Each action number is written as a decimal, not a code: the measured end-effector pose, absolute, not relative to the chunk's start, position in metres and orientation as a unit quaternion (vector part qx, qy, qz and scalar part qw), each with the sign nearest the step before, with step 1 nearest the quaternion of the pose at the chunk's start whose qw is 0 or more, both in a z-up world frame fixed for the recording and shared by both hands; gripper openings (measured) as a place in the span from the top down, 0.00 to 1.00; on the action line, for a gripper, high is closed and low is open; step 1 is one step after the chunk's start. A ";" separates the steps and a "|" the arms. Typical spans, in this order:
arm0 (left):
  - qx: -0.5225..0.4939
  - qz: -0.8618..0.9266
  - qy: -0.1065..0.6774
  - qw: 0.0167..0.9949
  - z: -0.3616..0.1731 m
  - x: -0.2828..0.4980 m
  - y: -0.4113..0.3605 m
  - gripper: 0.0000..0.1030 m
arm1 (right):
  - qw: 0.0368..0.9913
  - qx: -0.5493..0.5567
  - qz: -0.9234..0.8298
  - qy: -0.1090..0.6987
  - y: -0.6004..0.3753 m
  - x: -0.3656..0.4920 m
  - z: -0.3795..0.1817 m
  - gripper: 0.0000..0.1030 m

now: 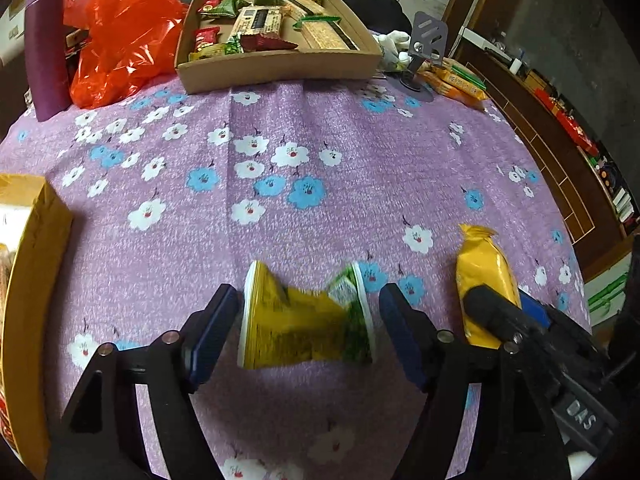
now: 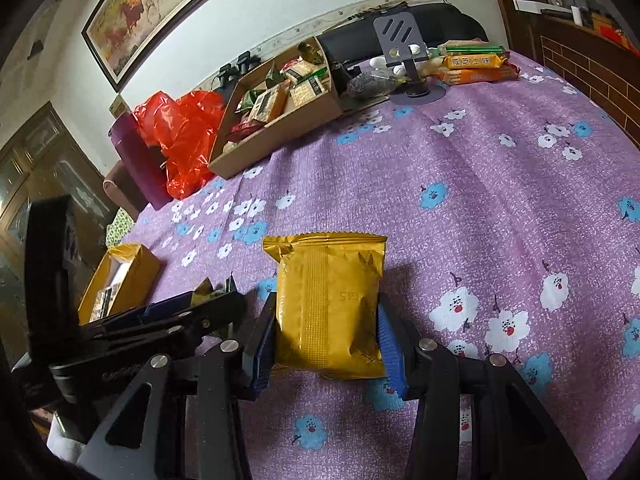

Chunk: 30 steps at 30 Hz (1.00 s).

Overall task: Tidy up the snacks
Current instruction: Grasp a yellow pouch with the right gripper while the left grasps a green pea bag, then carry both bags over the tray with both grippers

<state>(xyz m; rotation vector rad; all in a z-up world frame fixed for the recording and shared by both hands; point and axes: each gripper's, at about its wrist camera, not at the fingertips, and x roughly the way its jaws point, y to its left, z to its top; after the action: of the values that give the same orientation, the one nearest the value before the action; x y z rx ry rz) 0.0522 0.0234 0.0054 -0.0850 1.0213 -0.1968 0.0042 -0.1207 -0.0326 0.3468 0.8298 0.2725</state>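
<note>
A yellow-and-green snack packet (image 1: 304, 320) lies on the purple floral tablecloth (image 1: 320, 128) between the blue pads of my left gripper (image 1: 308, 308). There is a gap on each side of it, so the jaws stand open. To its right, a gold foil packet (image 1: 480, 268) rests on the cloth in my right gripper (image 1: 500, 300). In the right wrist view, both blue pads of the right gripper (image 2: 328, 320) press the sides of the gold foil packet (image 2: 328, 300). My left gripper (image 2: 212, 304) shows side-on at the left of that view.
A shallow cardboard tray (image 1: 280, 68) holding several snacks sits at the far side, with a red plastic bag (image 1: 120, 36) and a purple bottle (image 1: 44, 48) to its left. A yellow box (image 1: 36, 264) stands at the near left. A phone stand (image 1: 428, 40) and orange biscuit packs (image 1: 456, 82) are far right.
</note>
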 end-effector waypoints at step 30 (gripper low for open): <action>-0.106 -0.041 0.368 0.923 0.073 -0.067 0.128 0.48 | 0.922 0.101 0.136 0.347 -0.099 -0.011 -0.024 0.55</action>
<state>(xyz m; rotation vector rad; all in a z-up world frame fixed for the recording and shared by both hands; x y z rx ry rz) -0.0670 0.1281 0.0732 -0.2185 0.7546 -0.0842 -0.0105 -0.0986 -0.0244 0.2072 0.7123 0.2797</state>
